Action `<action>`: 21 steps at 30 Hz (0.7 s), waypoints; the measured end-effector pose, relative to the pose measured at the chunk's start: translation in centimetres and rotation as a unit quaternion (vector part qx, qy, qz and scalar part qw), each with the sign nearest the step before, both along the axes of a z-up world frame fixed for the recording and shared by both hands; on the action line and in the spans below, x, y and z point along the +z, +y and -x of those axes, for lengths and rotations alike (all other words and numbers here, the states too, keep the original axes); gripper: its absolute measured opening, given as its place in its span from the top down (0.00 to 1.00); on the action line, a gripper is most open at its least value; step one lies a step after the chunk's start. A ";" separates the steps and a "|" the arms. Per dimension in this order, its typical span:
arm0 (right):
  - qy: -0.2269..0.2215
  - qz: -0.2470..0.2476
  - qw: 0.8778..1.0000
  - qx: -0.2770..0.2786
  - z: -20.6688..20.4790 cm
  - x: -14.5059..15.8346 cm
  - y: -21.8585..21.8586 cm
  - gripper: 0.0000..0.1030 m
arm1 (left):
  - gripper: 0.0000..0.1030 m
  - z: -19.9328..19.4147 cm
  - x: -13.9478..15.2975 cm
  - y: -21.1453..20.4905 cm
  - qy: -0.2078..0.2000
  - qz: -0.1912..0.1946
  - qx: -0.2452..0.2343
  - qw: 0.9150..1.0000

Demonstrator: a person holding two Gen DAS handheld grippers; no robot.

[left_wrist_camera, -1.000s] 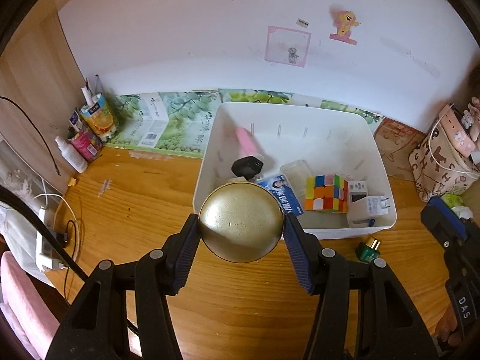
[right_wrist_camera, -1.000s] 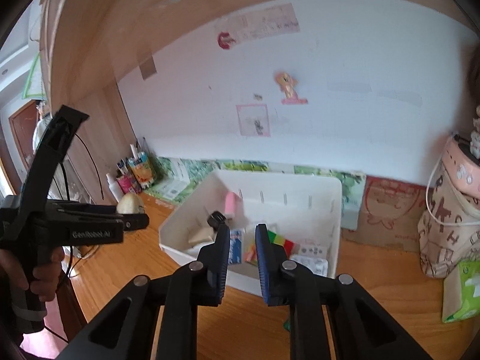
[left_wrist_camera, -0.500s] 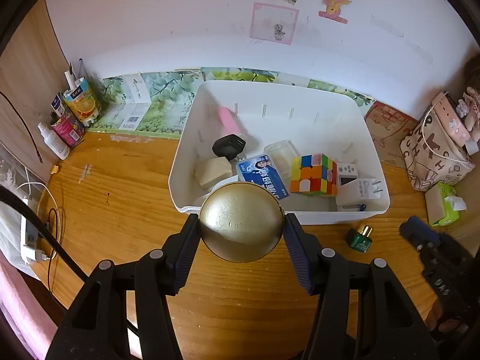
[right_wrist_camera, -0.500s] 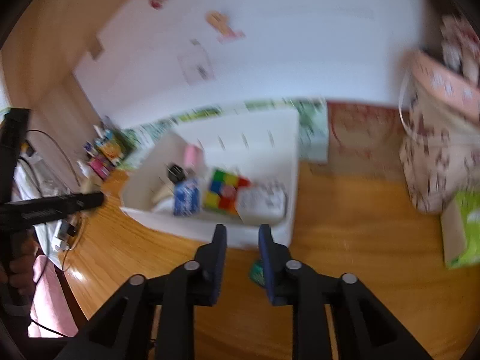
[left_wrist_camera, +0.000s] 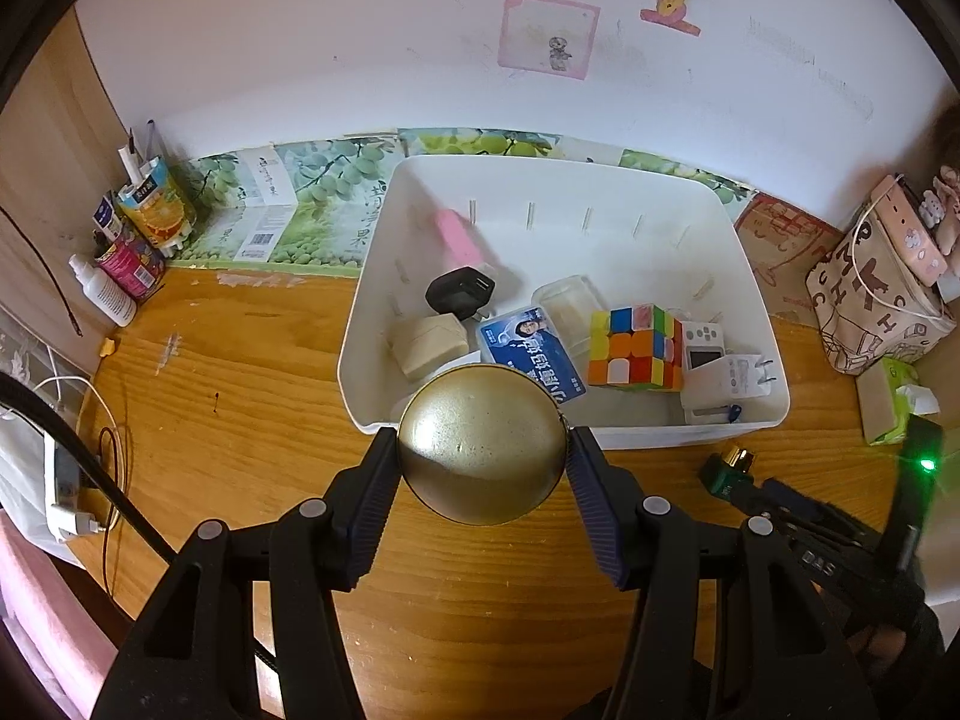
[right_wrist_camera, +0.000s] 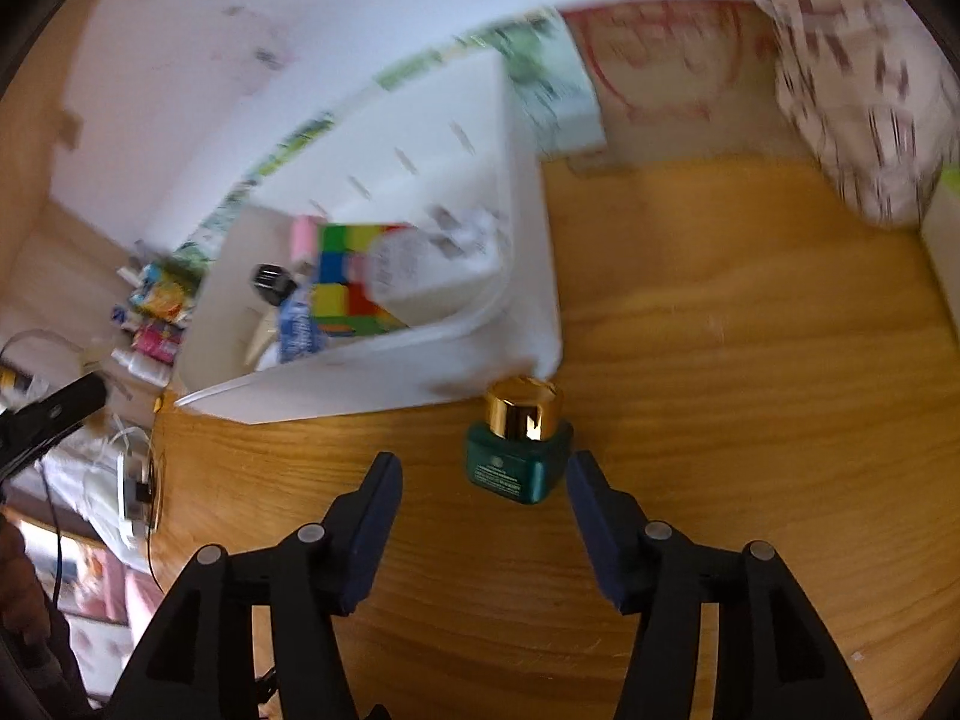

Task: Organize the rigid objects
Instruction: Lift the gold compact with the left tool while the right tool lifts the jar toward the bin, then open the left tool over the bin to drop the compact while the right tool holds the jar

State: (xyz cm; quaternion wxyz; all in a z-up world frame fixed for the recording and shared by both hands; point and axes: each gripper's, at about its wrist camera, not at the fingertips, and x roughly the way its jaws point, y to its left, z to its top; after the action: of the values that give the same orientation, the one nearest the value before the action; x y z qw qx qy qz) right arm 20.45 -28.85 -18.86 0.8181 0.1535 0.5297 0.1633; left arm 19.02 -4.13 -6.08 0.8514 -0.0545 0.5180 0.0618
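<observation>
Left gripper (left_wrist_camera: 482,462) clamped by both blue pads on a gold ball (left_wrist_camera: 482,443), held above the wooden desk (left_wrist_camera: 252,396) at the near wall of the white bin (left_wrist_camera: 756,300), inside which lie a colour cube (left_wrist_camera: 636,348), a blue card pack (left_wrist_camera: 531,351), a black plug (left_wrist_camera: 459,291), a pink block (left_wrist_camera: 459,237) and a white charger (left_wrist_camera: 720,372). Right gripper (right_wrist_camera: 483,480) with jaws opening, pads touching nothing, a small green jar with gold cap (right_wrist_camera: 517,441) standing upright on the desk just beyond the tips and nearer the right finger, close by the bin's corner (right_wrist_camera: 540,324).
</observation>
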 end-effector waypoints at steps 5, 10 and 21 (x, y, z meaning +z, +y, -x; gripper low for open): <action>0.029 -0.003 1.000 -0.012 -1.0 -1.2 0.2 0.44 | 0.42 -0.6 -0.1 0.2 -0.009 0.012 -0.001 1.000; 0.042 0.009 0.999 -0.012 -1.7 -1.8 0.8 0.55 | 0.42 -1.4 -0.1 0.5 -0.037 0.028 -0.008 0.999; 0.052 0.016 0.998 -0.009 -1.6 -1.8 0.6 0.56 | 0.42 -3.0 -0.5 1.0 -0.128 0.067 -0.002 0.990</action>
State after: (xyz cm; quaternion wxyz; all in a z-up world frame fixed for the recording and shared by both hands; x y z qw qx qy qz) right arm 22.05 -28.25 -20.64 0.7934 0.1536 0.5723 0.1390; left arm 22.04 -3.17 -6.56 0.9052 -0.1180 0.4079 0.0180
